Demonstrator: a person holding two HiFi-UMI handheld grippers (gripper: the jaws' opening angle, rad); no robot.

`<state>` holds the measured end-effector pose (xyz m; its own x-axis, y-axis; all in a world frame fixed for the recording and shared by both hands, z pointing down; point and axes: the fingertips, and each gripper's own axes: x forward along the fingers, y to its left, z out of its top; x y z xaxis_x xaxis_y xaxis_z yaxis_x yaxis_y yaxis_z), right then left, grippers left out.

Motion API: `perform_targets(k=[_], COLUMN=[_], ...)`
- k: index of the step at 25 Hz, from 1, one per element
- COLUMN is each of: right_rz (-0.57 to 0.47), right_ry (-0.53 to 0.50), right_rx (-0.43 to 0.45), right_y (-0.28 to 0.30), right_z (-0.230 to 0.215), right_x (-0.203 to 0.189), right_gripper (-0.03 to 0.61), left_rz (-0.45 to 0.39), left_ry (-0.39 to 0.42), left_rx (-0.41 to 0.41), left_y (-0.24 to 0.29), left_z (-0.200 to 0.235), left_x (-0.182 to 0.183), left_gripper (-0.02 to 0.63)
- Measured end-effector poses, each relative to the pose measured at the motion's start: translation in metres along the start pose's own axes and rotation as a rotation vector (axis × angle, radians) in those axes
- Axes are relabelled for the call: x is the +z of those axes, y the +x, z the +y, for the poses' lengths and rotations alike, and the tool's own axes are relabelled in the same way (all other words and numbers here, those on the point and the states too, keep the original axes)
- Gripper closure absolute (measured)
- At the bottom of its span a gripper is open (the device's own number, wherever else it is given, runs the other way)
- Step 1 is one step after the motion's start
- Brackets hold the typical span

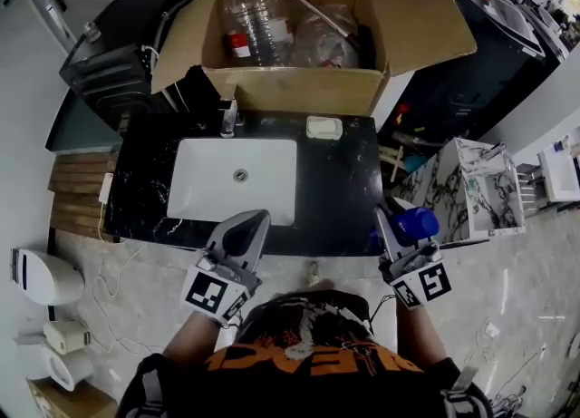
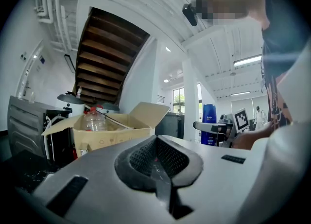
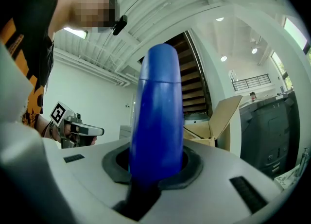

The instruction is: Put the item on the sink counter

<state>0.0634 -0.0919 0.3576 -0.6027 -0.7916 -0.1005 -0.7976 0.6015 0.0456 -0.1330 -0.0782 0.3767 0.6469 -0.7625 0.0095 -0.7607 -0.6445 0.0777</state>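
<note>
A blue bottle (image 1: 416,224) is held in my right gripper (image 1: 404,228), which is shut on it near the front right corner of the black sink counter (image 1: 337,189). In the right gripper view the blue bottle (image 3: 158,116) stands up between the jaws and fills the middle. My left gripper (image 1: 243,231) hovers at the counter's front edge, before the white basin (image 1: 234,180), shut with nothing in it. In the left gripper view the left gripper (image 2: 158,162) has its pads closed together, and the right gripper (image 2: 214,127) with the blue bottle (image 2: 209,113) shows beyond it.
An open cardboard box (image 1: 299,90) with clear plastic bottles (image 1: 258,22) stands behind the counter. A faucet (image 1: 229,119) and a soap dish (image 1: 324,127) sit at the counter's back. A black appliance (image 1: 109,63) is at the left, a marbled cabinet (image 1: 480,189) at the right.
</note>
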Motion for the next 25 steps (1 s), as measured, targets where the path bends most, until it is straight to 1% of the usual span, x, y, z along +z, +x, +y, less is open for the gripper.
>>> perform_targets(k=[5, 7, 10, 14, 18, 25], right_rz=[0.003, 0.002, 0.002, 0.008, 0.018, 0.025], right_ry=[0.003, 0.003, -0.002, 0.0, -0.001, -0.002], right_rx=[0.019, 0.022, 0.026, 0.034, 0.054, 0.094], right_y=[0.013, 0.017, 0.022, 0.028, 0.036, 0.054], right_z=[-0.023, -0.033, -0.048, -0.066, -0.083, -0.107], right_x=[-0.008, -0.012, -0.02, -0.034, -0.047, -0.065], right_gripper=[0.482, 0.482, 0.482, 0.482, 0.482, 0.482], left_rz=[-0.015, -0.009, 0.019, 0.002, 0.009, 0.036], left_ry=[-0.011, -0.006, 0.005, -0.009, -0.021, -0.015], left_rx=[0.012, 0.018, 0.025, 0.027, 0.041, 0.077], left_y=[0.028, 0.039, 0.054, 0.077, 0.097, 0.119], left_z=[0.004, 0.006, 0.009, 0.01, 0.011, 0.017], left_x=[0.005, 0.005, -0.001, -0.004, -0.013, -0.03], left_gripper=[0.595, 0.595, 0.595, 0.595, 0.595, 0.595])
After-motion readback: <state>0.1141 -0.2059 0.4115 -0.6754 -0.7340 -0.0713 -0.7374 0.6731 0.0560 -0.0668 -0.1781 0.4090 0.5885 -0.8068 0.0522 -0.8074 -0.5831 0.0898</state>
